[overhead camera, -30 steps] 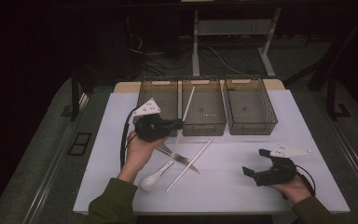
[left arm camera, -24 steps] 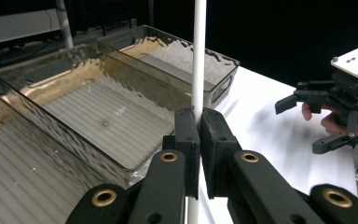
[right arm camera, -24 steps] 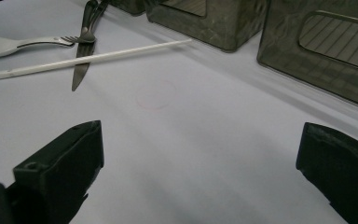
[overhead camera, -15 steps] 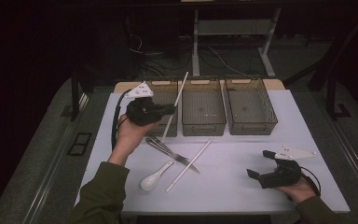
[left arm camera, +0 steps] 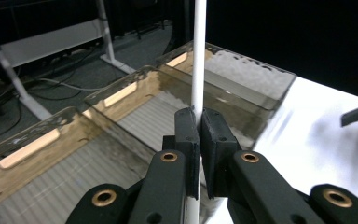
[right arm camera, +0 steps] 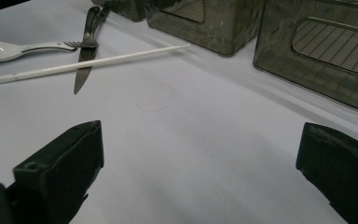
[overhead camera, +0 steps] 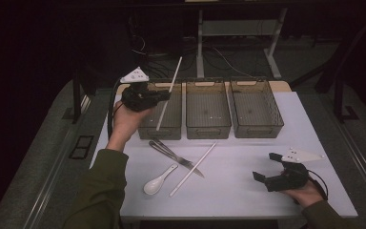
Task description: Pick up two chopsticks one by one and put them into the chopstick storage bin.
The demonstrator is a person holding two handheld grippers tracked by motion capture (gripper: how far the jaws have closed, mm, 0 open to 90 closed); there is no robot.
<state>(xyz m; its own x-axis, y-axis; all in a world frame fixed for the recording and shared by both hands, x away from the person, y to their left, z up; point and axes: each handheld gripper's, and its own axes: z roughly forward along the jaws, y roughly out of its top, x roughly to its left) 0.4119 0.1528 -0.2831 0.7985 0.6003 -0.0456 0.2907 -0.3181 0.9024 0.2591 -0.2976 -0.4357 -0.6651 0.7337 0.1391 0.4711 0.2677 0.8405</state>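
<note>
The left gripper (overhead camera: pixel 164 95) is clamped on a white chopstick (overhead camera: pixel 169 90), its jaws pinched tight around the shaft somewhere near the middle, as the left gripper view (left arm camera: pixel 199 135) shows; the stick stands steeply tilted above the leftmost bin (overhead camera: pixel 148 131), its lower end dipping toward that bin and its upper end rising past the table's far edge. The right gripper (overhead camera: pixel 268 167) rests low near the table's (overhead camera: pixel 238 200) near right corner with its jaws spread wide and nothing between them. Outward from there, a second chopstick (overhead camera: pixel 193 169) lies flat on the white surface, beside a knife and fork (overhead camera: pixel 174 156) and a white spoon (overhead camera: pixel 159 180), in front of the middle bin (overhead camera: pixel 208 129) and right bin (overhead camera: pixel 259 130). The held stick looks light, stiff and smooth, so it may pivot or slip in a narrow pinch; a hold near mid-length should keep it balanced for lowering.
</note>
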